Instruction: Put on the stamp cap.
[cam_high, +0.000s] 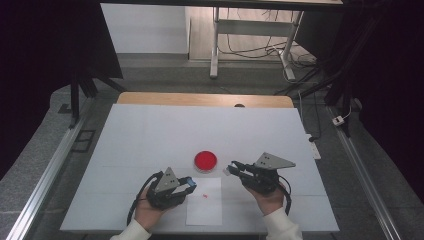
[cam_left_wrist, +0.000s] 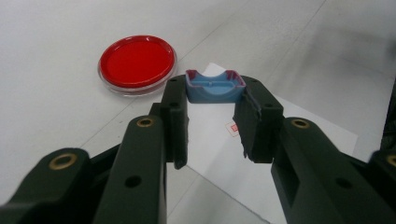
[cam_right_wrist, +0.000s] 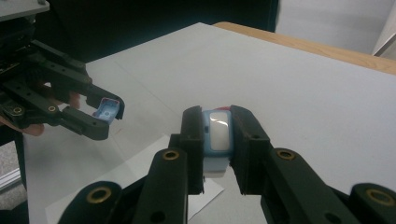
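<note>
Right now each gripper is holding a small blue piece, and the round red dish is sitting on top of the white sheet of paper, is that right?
Not quite. The round red dish sits on the table just beyond the white sheet of paper, not on it, as the high view shows. The rest holds: the left gripper and the right gripper each hold a small blue piece.

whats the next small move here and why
Probably bring the two grippers together to cap the stamp. The left gripper holds a small blue cap, open side up; the right gripper clamps the white-and-blue stamp body. A red mark already sits on the paper.
</note>
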